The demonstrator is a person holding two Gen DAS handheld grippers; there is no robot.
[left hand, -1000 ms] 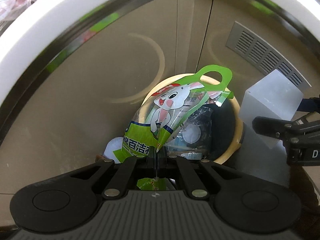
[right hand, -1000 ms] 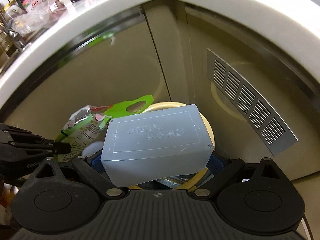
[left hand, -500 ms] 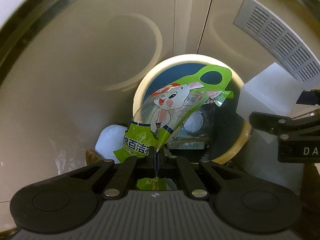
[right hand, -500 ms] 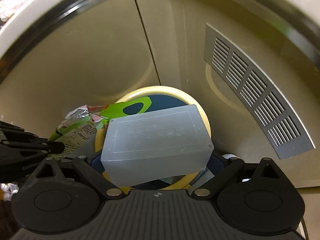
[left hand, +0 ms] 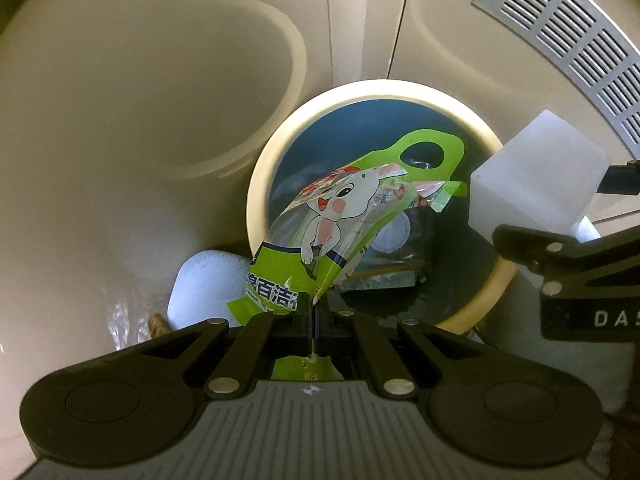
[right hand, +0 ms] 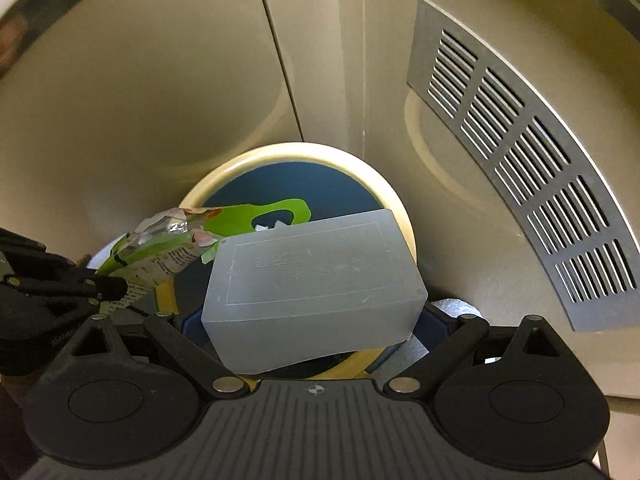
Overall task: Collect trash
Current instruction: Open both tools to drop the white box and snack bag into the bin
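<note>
Above the open mouth of the bin, both loads ready to drop. At the left claw (left hand: 313, 312): jaws pressed flat together on the bottom edge of the green wrapper (left hand: 340, 216), its rabbit print and hang-hole loop dangling forward over the blue liner (left hand: 360, 120). At the right claw (right hand: 312, 320): jaws spread wide and clamped on the two short ends of the frosted plastic box (right hand: 316, 276), held level over the near-right part of the bin's cream rim (left hand: 256, 200). Best done in this order, judging by how things hang: lower the wrapper until its loop sits inside the rim, then part the left jaws and lift straight up, since thin film may cling to a pad. Shift the box toward the middle of the opening before letting go; part of it looks to overhang the rim, so a release from here risks a bounce onto the floor. Tilt one end down if the opening seems tight. Mind the two claws, near each other at the wrapper's edge. Outward from the bin: a white roll (left hand: 204, 280) just beside the rim on the left, beige cabinet doors (left hand: 160, 80) behind, a vent grille (right hand: 520, 168) to the right.
</note>
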